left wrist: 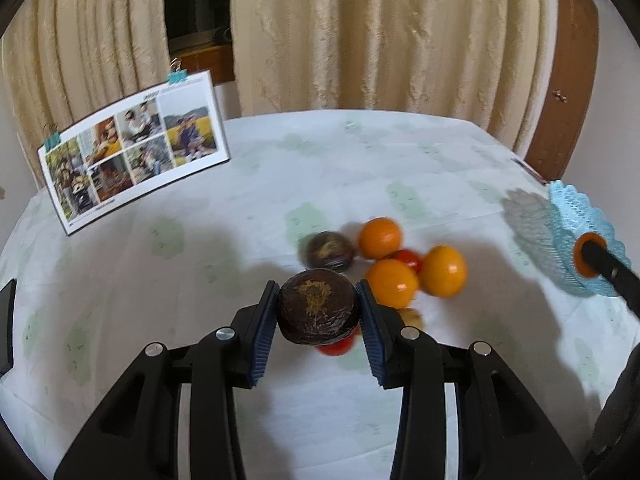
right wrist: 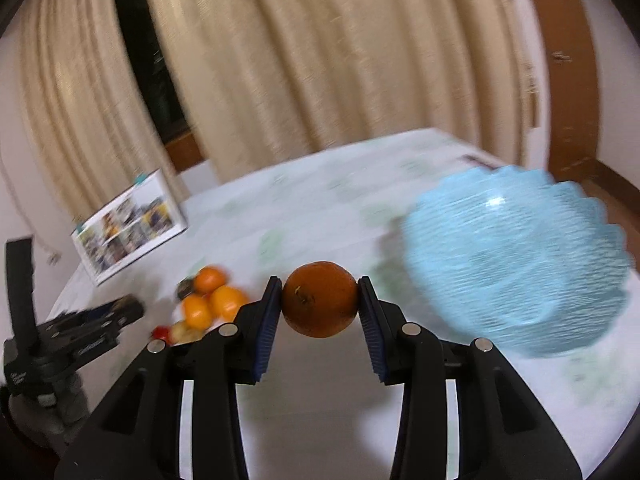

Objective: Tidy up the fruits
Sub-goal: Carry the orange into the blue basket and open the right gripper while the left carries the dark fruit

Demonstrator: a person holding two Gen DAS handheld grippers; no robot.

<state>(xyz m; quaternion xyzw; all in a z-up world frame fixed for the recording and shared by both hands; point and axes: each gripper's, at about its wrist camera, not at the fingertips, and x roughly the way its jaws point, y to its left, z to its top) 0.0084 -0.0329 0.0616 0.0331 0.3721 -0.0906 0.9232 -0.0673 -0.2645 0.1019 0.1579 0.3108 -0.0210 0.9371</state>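
Observation:
My left gripper is shut on a dark purple wrinkled fruit, held just above the table. Behind it lies a pile: another purple fruit, three oranges, a red tomato and a second red one under the held fruit. My right gripper is shut on an orange, lifted off the table to the left of the light blue lattice basket. In the left wrist view the right gripper shows with its orange in front of the basket at far right.
A propped photo page with clips stands at the table's back left. The white patterned tablecloth covers a round table. Curtains and a brown door lie behind. In the right wrist view the fruit pile and the left gripper sit at left.

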